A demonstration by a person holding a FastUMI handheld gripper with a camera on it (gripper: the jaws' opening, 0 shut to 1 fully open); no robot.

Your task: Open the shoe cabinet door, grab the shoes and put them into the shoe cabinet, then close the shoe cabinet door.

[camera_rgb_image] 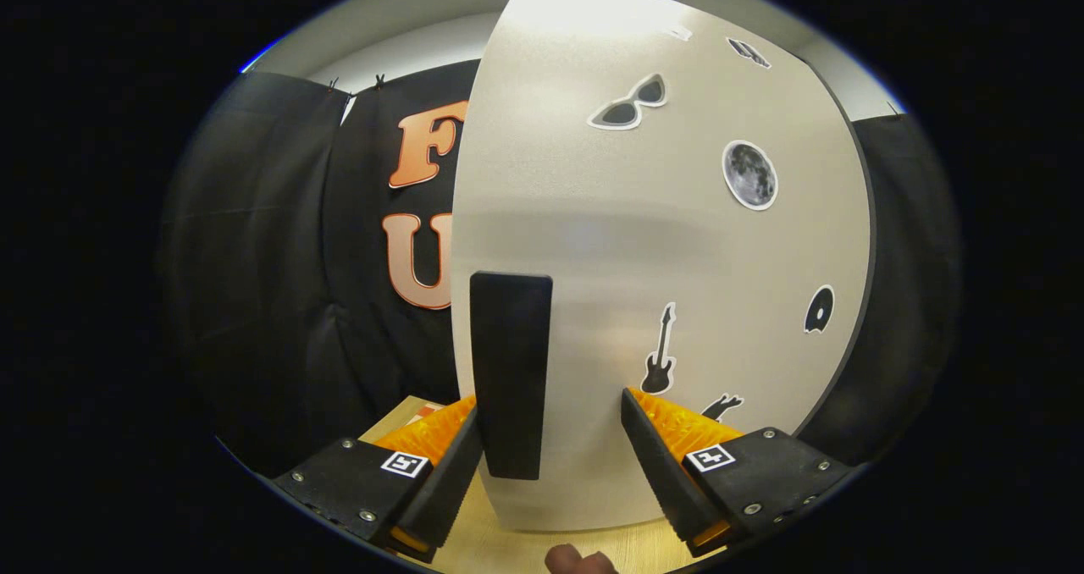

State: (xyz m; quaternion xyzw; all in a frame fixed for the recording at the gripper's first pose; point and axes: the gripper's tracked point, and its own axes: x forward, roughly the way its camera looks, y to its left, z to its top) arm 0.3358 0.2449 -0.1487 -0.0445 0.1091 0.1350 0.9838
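The shoe cabinet's white door [644,235] stands close ahead, its face toward me, with its left edge against the dark booth wall. A tall black handle [510,371] sits near that edge. My gripper [550,405] is open with the handle between its fingers. The left fingertip [461,438] lies right beside the handle's left side. The right fingertip [648,434] is a clear gap away from it. The door hides the cabinet body behind it.
Stickers dot the door: sunglasses [628,104], a moon [749,174], a guitar [660,350] and a record [818,309]. A light wooden surface [508,549] runs under the door. A person's fingertip [577,560] shows below the fingers. Black cloth hangs on both sides.
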